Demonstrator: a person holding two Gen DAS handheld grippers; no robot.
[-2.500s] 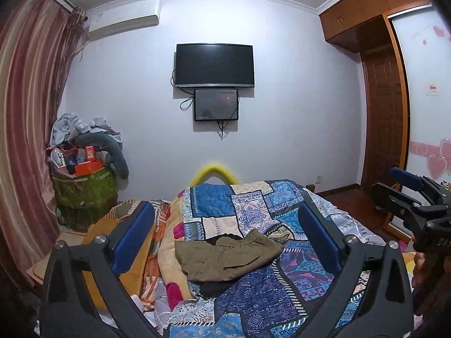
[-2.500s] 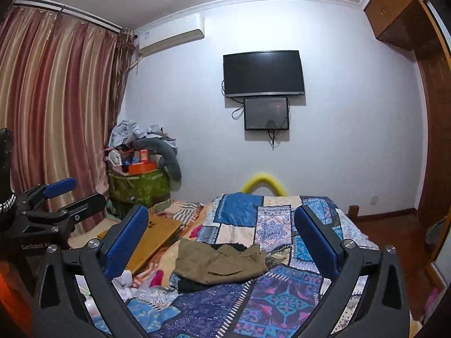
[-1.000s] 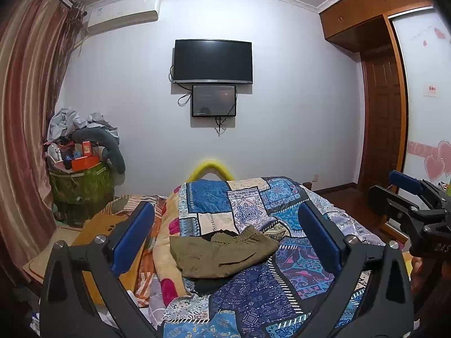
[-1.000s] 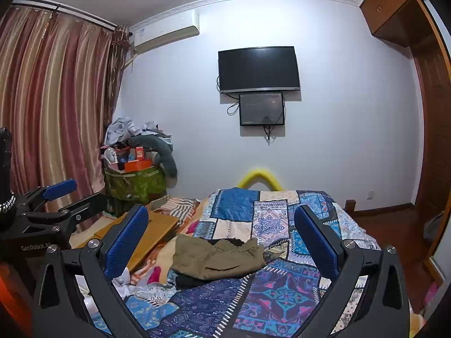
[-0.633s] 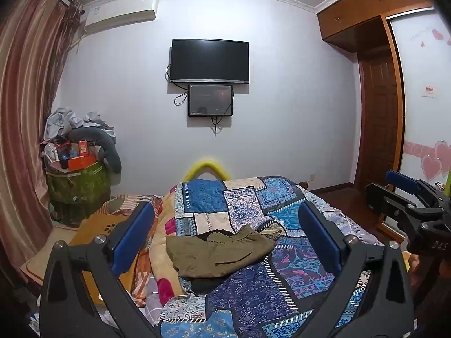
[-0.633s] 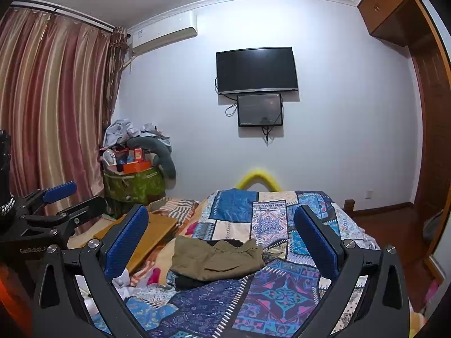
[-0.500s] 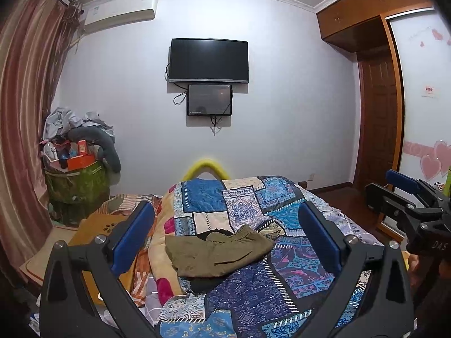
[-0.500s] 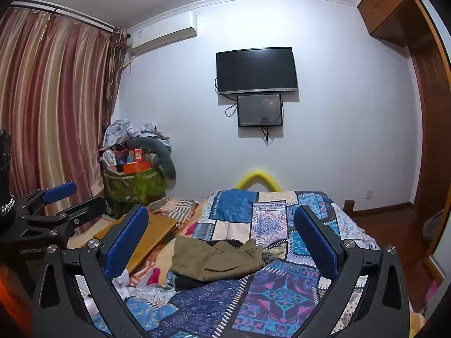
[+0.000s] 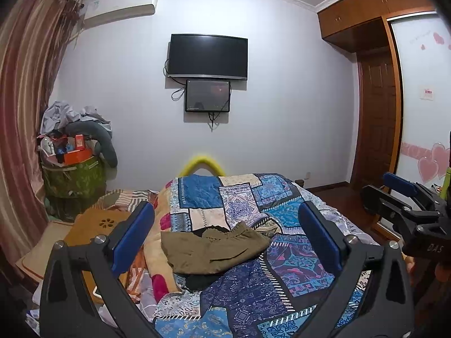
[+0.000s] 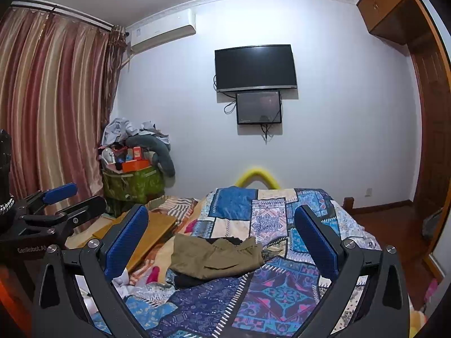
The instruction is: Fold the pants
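The olive-green cotton pants [image 9: 214, 249] lie rumpled on the patchwork quilted bed [image 9: 282, 281], over a dark garment [image 9: 201, 280], toward its left side. Both the left gripper [image 9: 225, 236] and right gripper [image 10: 222, 239] hover well short, fingers released and empty. This looks like the approach; next, reach in and pinch the waistband.

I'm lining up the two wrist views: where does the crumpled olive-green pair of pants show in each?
Left wrist: crumpled olive-green pants lie at lower centre, on the patchwork quilt.
Right wrist: pants lie at lower centre, slightly left.
Shared landmark: black wall television above the bed.
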